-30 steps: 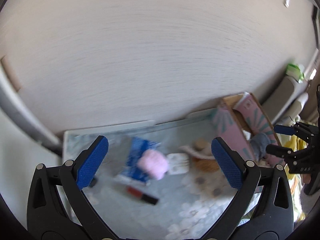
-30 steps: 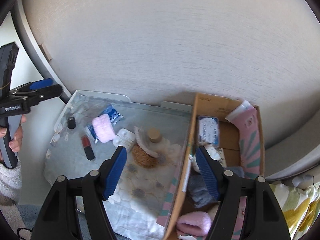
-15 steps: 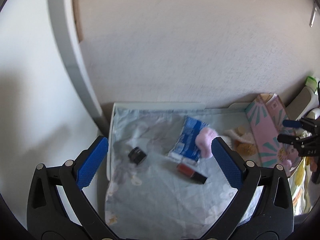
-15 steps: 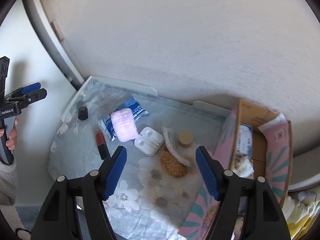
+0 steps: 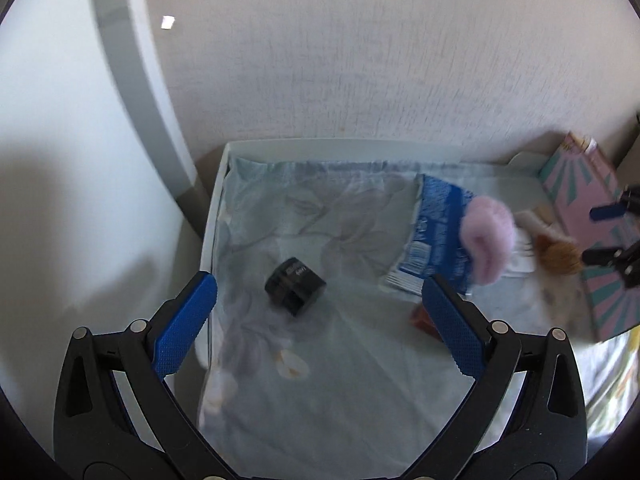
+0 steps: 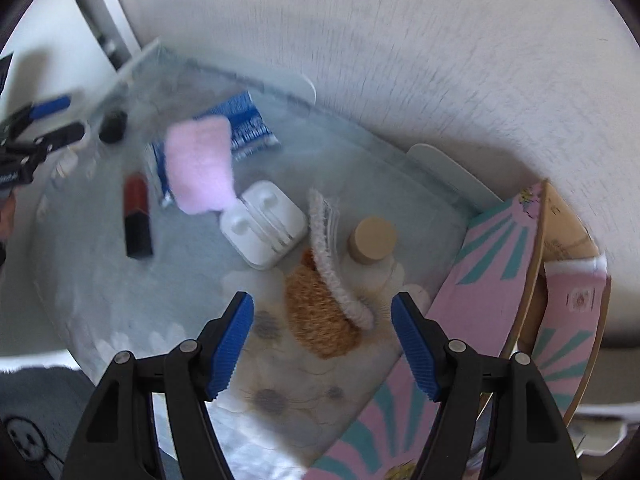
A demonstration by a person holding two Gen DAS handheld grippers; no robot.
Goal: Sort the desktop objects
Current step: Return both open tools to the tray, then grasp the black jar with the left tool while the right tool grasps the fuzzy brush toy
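Note:
My left gripper (image 5: 318, 308) hangs open over the left part of the floral-cloth table, with a small black jar (image 5: 295, 286) lying between and just beyond its blue pads. My right gripper (image 6: 322, 336) is open above an orange fluffy piece (image 6: 320, 320) with a whitish fuzzy strip (image 6: 338, 264) across it. Around it lie a white earphone case (image 6: 264, 224), a tan round lid (image 6: 373, 240), a pink fluffy pad (image 6: 200, 170) on a blue packet (image 6: 248, 124), and a red-and-black lipstick (image 6: 137, 216).
A pink-and-teal cardboard box (image 6: 500, 280) stands open at the table's right end. The wall runs close behind the table. A white rim (image 5: 212, 224) edges the table's left side, with a drop beyond it.
Both grippers have sunk closer to the table. The left view swung left from the packet to the black jar. The right view shifted left from the box to the orange piece and rolled.

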